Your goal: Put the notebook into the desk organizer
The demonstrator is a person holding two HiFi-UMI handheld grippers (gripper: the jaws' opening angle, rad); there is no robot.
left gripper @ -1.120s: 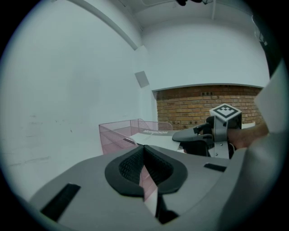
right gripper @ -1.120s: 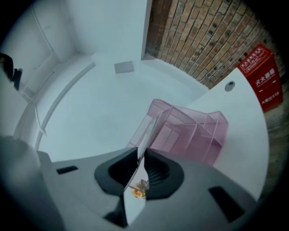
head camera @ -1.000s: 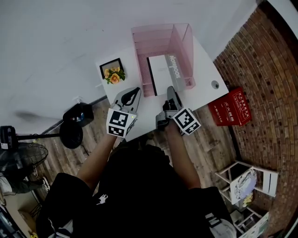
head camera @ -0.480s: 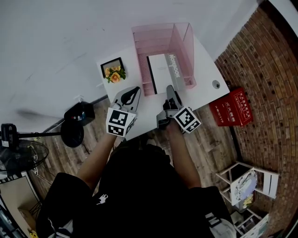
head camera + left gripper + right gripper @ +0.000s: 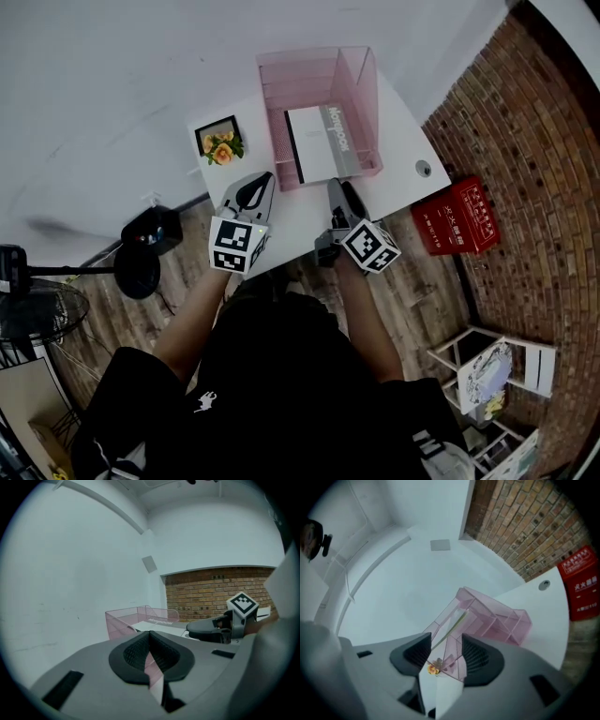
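Notebook lies inside pink desk organizer, long side pointing away from person. Right gripper nearer, just in front of it; jaws just opened wide, nothing between. Left gripper pinched closed, empty, off to side.

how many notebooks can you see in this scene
1. The white notebook with a grey spine sits inside the pink mesh organizer on the desk, in its wide section. None shows elsewhere, though another could be hidden beneath it.
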